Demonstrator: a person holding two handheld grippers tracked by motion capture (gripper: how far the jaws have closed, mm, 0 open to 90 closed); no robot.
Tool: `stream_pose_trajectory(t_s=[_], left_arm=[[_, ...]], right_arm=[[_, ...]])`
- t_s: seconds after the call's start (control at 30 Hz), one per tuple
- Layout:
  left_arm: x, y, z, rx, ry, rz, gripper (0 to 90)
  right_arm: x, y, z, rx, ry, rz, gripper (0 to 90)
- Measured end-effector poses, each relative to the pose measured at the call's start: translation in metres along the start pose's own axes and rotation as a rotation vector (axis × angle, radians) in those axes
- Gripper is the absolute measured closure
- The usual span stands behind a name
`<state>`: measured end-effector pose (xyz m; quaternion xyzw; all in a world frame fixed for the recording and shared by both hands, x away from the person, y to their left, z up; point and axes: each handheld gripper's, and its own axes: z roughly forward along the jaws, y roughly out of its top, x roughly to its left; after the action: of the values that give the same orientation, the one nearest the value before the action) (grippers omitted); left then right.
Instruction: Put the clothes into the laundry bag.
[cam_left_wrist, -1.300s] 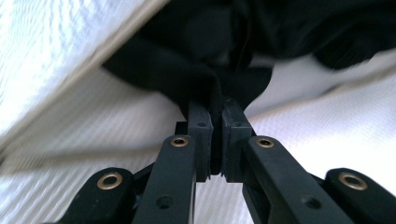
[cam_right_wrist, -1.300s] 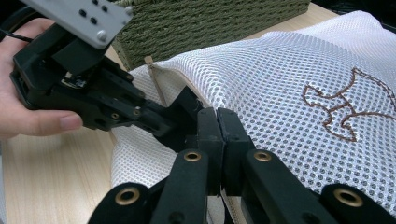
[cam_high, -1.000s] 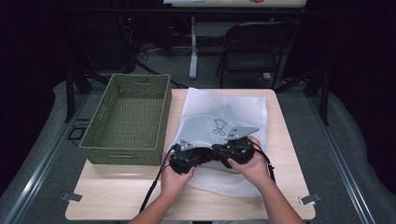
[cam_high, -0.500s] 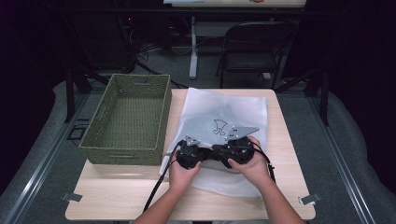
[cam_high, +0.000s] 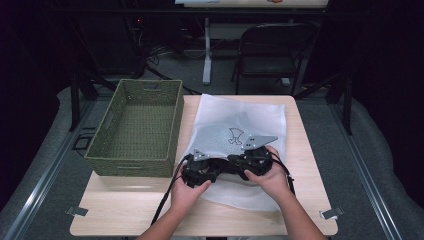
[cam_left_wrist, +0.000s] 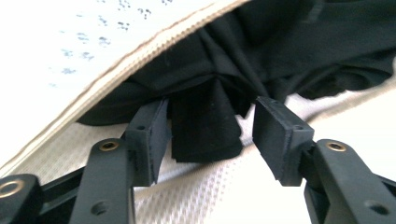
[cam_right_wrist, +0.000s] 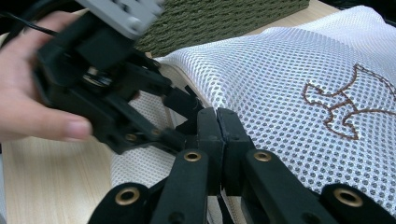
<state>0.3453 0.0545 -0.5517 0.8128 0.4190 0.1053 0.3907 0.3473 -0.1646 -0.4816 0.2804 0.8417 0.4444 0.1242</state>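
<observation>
A white mesh bag (cam_high: 240, 117) with a brown stitched figure lies flat on the table. Its near hem is lifted, and black cloth (cam_left_wrist: 280, 56) sits inside. My right gripper (cam_high: 236, 161) is shut on the bag's upper layer at that hem (cam_right_wrist: 217, 119). My left gripper (cam_high: 220, 169) reaches into the mouth from the left. Its jaws have just been opening and now stand open (cam_left_wrist: 212, 126). A fold of the black cloth lies loose between them, and the right pad stands clear of it. In the right gripper view the left gripper (cam_right_wrist: 175, 119) sits just beside my shut jaws.
A green woven basket (cam_high: 132, 165) stands at the table's left, close to the bag (cam_right_wrist: 210, 18). Bare wood of the table (cam_high: 125, 200) shows at the near left. A folding chair (cam_high: 272, 55) stands beyond the far edge.
The left hand nudged a little toward the right hand and settled at the bag's near hem. The right hand has stayed put.
</observation>
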Motion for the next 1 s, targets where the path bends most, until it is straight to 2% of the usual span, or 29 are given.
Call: stream_pose_trajectory(t_s=[0.1,0.23,0.37,0.53,0.63,0.87,1.0], left_arm=[[0.0,-0.001,-0.012,-0.011,0.001,0.025,43.6],[-0.001,-0.001,-0.03,-0.037,-0.007,0.027,43.5],[0.0,-0.003,-0.046,-0.043,-0.009,0.035,44.3],[0.002,-0.009,-0.062,-0.055,0.023,0.073,45.4],[0.006,-0.013,-0.069,-0.046,0.047,0.087,46.2],[0.016,-0.026,-0.084,-0.035,0.087,0.087,46.6],[0.024,-0.034,-0.086,-0.029,0.097,0.057,46.6]], right_arm=[[0.0,0.0,0.0,-0.001,0.001,0.0,89.3],[0.0,0.0,-0.001,0.0,-0.001,0.0,89.3],[0.0,0.0,-0.001,0.005,-0.001,-0.003,89.3],[0.0,-0.001,-0.002,0.021,0.0,-0.009,89.3],[0.0,-0.002,-0.004,0.02,0.001,-0.003,89.3],[0.001,-0.01,-0.007,0.034,0.008,0.003,89.3],[0.001,-0.013,-0.01,0.037,0.011,0.008,89.3]])
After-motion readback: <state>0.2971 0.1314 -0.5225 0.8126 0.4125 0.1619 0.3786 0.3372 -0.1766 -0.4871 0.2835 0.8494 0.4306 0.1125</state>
